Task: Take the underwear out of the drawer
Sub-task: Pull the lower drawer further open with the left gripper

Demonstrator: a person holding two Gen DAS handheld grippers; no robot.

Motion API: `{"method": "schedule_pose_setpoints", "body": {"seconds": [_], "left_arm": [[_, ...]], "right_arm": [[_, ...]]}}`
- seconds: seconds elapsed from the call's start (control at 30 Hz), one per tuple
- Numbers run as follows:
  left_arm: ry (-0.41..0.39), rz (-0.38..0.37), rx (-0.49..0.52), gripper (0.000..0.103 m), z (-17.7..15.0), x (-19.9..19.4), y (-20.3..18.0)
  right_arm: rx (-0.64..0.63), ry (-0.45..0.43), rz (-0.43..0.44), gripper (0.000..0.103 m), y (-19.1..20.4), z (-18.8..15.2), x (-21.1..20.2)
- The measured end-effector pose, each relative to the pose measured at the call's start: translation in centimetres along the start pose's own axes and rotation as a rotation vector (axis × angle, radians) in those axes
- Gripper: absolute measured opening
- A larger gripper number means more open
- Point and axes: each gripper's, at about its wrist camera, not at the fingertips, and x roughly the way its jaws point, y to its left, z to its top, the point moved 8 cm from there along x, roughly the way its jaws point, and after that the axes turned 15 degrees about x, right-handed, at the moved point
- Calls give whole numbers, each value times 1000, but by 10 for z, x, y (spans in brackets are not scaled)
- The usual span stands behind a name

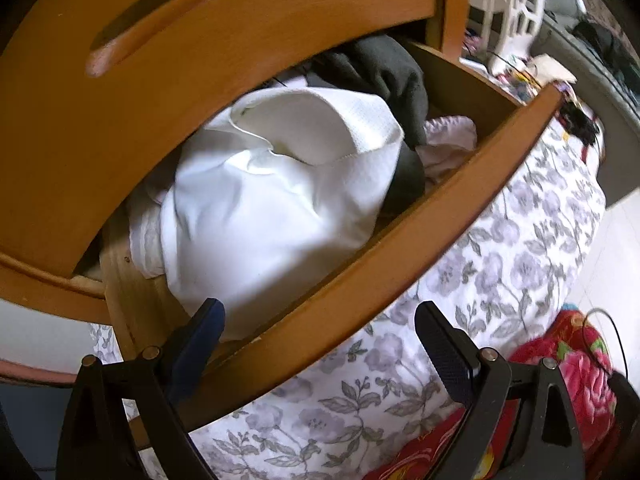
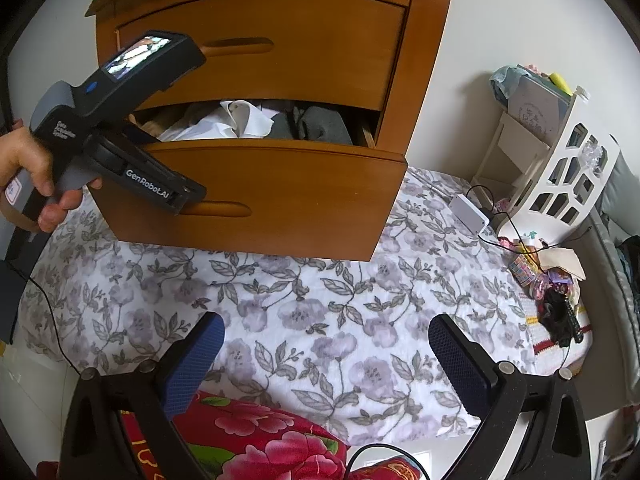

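We see the lower drawer (image 2: 256,200) of a wooden nightstand (image 2: 424,60) pulled out over a bed with a floral sheet (image 2: 320,312). In the left wrist view the drawer runs from 7 o'clock up to 2 o'clock, and it is full of clothes: a big white garment (image 1: 256,200) fills the middle, a dark grey piece (image 1: 384,76) lies at 12 o'clock behind it, and a pale lilac piece (image 1: 448,140) sits at 2 o'clock against the front board. We cannot tell which of these is the underwear; all of them are inside the drawer.

Our left gripper (image 1: 320,320) is released, its jaws spread wide and straddling the drawer's front board: one fingertip is inside the drawer just beside the white garment, the other is outside over the sheet. It holds nothing. From the right wrist view that same tool shows at 9 o'clock, a hand (image 2: 28,172) wrapped around its grip, its nose at the drawer's left end.

Our right gripper (image 2: 326,330) hangs over the sheet at 6 o'clock, well apart from the drawer, jaws wide and empty. A red flowered blanket (image 2: 256,436) lies below it, and a white shelf (image 2: 560,176) stands at 3 o'clock.
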Motion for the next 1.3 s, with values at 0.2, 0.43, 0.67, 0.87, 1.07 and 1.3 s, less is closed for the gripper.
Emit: {"method": "schedule_pose_setpoints", "body": {"seconds": [0.2, 0.43, 0.67, 0.87, 1.07, 1.3], "left_arm": [[45, -51, 30, 96, 3, 16, -5], [-5, -92, 4, 96, 2, 17, -1], [-2, -93, 26, 96, 1, 14, -2], [-9, -77, -33, 96, 6, 17, 3], [10, -20, -4, 96, 19, 20, -6], [13, -41, 65, 91, 34, 14, -22]], "right_arm": [[2, -1, 1, 103, 0, -1, -3], [12, 2, 1, 103, -1, 0, -3], [6, 17, 7, 103, 1, -2, 5], [5, 24, 7, 103, 0, -4, 8], [13, 28, 5, 103, -3, -5, 10], [26, 43, 3, 103, -7, -6, 18]]}}
